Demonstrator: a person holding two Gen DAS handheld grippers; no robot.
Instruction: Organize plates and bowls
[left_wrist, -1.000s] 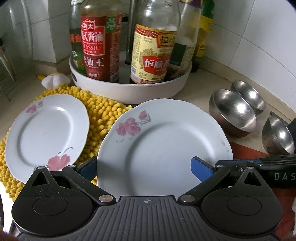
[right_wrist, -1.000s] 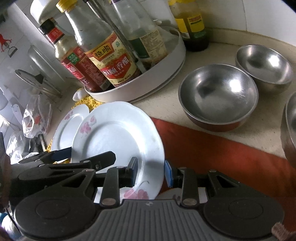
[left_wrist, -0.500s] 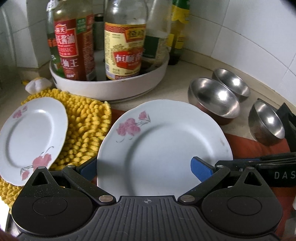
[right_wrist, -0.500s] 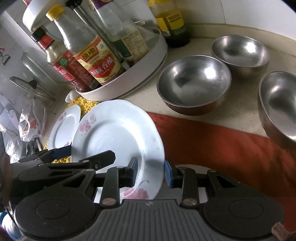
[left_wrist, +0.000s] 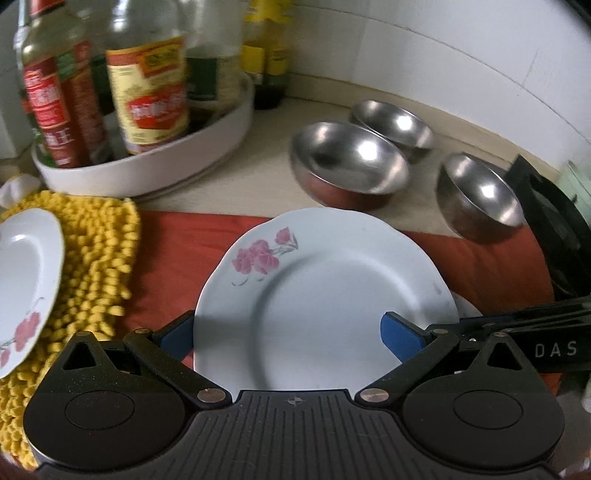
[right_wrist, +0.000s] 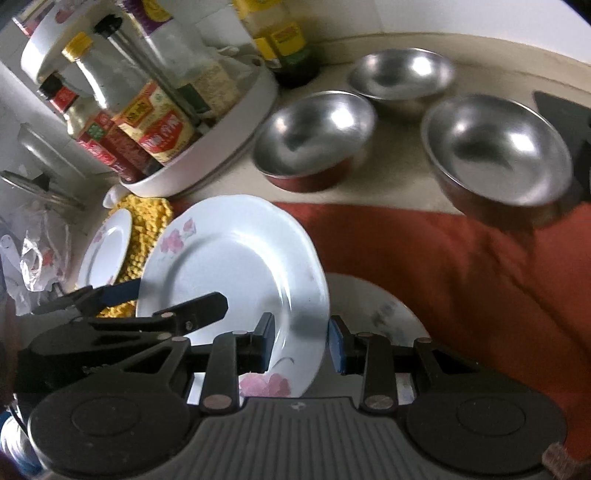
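Floral plate (left_wrist: 325, 295) sat over red cloth (left_wrist: 184, 251), face up, rose sprig toward far-left rim. Left gripper (left_wrist: 295, 334) clamped across it; right gripper (right_wrist: 301, 341) pinched its rim, jaws narrow.

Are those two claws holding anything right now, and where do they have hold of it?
Both hold the white flowered plate. The left gripper spans its near part, one pad at either edge. The right gripper pinches its rim beside the pink flower.
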